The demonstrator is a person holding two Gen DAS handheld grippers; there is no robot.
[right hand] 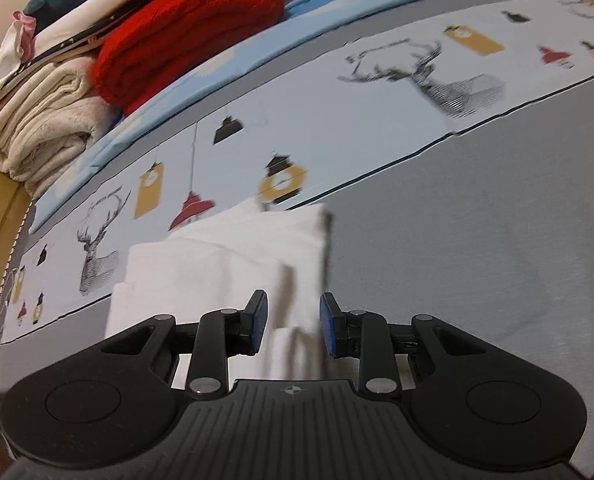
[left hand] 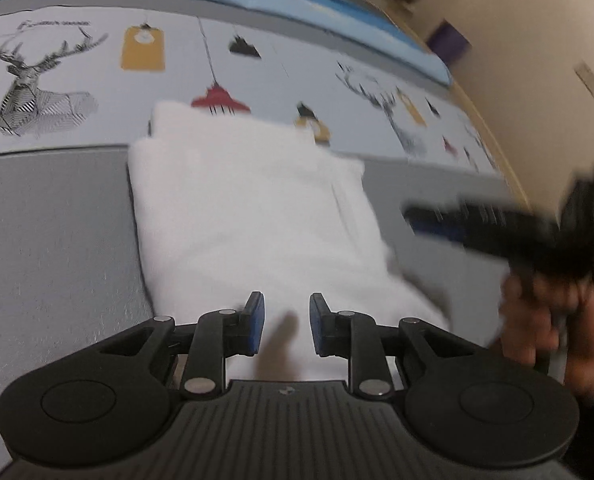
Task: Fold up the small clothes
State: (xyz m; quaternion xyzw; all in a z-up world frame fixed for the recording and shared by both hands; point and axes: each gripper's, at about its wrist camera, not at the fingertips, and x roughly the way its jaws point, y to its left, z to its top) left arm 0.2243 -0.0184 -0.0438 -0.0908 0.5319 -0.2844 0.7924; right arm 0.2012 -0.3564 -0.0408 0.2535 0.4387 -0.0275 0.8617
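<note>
A small white garment [left hand: 253, 208] lies folded into a rough rectangle on the grey bed cover. It also shows in the right wrist view [right hand: 225, 264]. My left gripper [left hand: 287, 326] is open and empty, hovering just above the garment's near edge. My right gripper [right hand: 293, 326] is open over the garment's near right corner, with white cloth seen between the blue pads but not pinched. In the left wrist view the right gripper [left hand: 497, 224] appears blurred at the garment's right side, held by a hand.
The bed has a grey cover [right hand: 477, 240] and a pale band printed with deer and lamps [left hand: 97, 72]. A stack of folded clothes with a red sweater [right hand: 185, 32] and a cream blanket [right hand: 45, 128] sits at the far left. A beige wall [left hand: 537, 40] stands to the right.
</note>
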